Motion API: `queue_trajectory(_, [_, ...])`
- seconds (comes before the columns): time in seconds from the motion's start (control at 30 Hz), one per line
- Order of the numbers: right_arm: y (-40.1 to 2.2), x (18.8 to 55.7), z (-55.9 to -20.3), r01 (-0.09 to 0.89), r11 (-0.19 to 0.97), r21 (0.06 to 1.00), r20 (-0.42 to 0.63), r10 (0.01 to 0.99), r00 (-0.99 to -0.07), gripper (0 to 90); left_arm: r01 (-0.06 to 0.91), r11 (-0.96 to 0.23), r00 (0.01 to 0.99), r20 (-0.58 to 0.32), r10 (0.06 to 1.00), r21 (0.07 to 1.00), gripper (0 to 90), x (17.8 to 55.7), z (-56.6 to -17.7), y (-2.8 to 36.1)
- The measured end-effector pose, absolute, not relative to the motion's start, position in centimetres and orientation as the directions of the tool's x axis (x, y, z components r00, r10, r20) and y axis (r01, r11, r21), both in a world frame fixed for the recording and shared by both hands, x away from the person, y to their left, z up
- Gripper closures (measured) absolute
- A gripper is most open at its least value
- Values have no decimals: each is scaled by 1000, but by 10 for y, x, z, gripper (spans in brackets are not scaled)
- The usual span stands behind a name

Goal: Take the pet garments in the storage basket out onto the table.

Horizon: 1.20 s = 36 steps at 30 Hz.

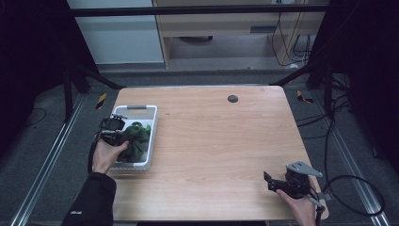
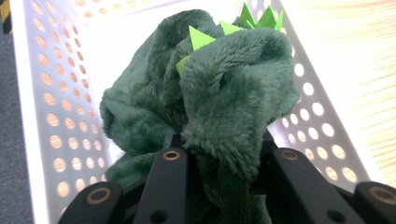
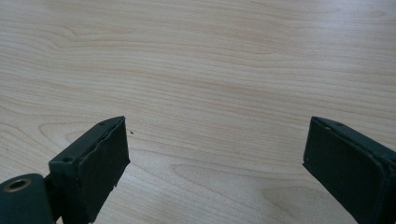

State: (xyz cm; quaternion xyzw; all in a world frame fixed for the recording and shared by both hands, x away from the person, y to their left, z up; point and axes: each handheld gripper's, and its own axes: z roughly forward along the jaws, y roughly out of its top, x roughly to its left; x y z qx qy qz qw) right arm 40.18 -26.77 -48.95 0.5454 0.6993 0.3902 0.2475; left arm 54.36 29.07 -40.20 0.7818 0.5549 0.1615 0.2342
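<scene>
A dark green plush toy (image 1: 135, 137) with bright green spikes lies in a white perforated basket (image 1: 141, 109) at the table's left edge. My left gripper (image 1: 123, 139) reaches into the basket from the left and is shut on the plush. In the left gripper view the fuzzy green plush toy (image 2: 224, 102) bulges up between the two black jaws, which pinch its lower part. My right gripper (image 1: 269, 181) rests near the table's front right corner. Its black pads (image 3: 98, 168) stand wide apart over bare wood with nothing between them.
A wooden table (image 1: 211, 136) carries a small dark round disc (image 1: 232, 98) near its far edge. The basket wall (image 2: 56, 116) rises close on both sides of the plush. Cables trail on the floor at the right.
</scene>
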Motion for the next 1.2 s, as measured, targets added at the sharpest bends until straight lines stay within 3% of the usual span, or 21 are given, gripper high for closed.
queue_trajectory(1.2, [-268, 402, -490, 565, 109, 818, 70, 956, -286, 70, 647, -423, 491, 78, 868, 635, 747, 499, -324, 282])
